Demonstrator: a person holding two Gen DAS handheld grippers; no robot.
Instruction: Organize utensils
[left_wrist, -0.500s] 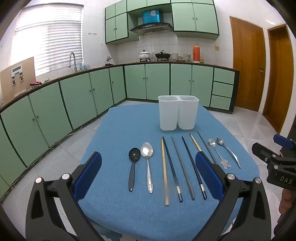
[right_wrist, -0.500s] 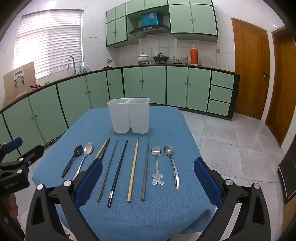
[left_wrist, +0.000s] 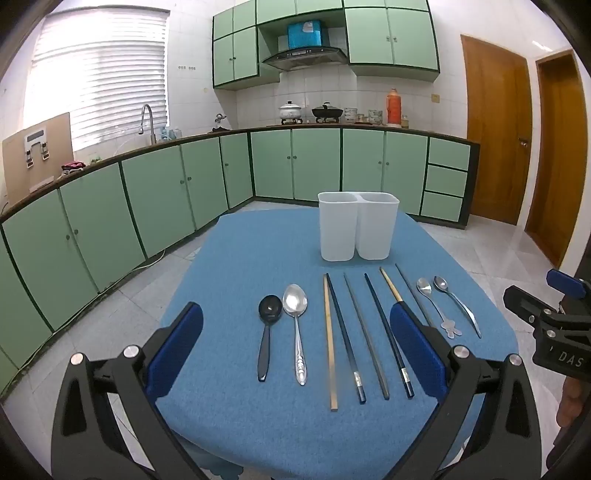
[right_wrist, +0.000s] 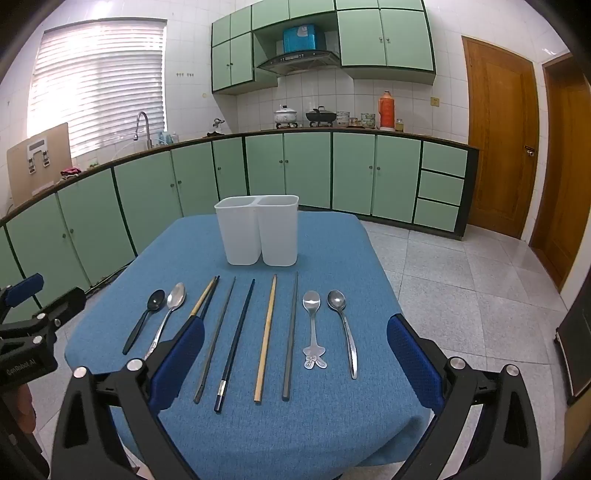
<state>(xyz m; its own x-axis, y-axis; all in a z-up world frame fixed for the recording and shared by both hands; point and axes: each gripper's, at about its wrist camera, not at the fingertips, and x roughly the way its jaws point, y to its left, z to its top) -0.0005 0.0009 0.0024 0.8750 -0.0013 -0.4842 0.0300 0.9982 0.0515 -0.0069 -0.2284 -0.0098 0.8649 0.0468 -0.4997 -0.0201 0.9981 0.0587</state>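
Utensils lie in a row on the blue table (left_wrist: 240, 258). From the left there are a black spoon (left_wrist: 266, 332), a silver spoon (left_wrist: 296, 325), several chopsticks (left_wrist: 354, 339) and two small silver spoons (left_wrist: 448, 306). A white two-compartment holder (left_wrist: 356, 230) stands behind them; it looks empty. My left gripper (left_wrist: 295, 343) is open and empty above the near edge, over the left utensils. My right gripper (right_wrist: 295, 350) is open and empty over the chopsticks (right_wrist: 266, 336) and the small spoons (right_wrist: 328, 325). The holder (right_wrist: 258, 229) stands beyond it.
Green kitchen cabinets (left_wrist: 147, 206) run behind and to the left of the table. Wooden doors (right_wrist: 498, 140) stand at the right. Tiled floor (right_wrist: 461, 280) surrounds the table. The other gripper shows at each view's edge (left_wrist: 554, 328) (right_wrist: 26, 332).
Both grippers have shifted very slightly; the views are almost the same. Nothing on the table has moved.
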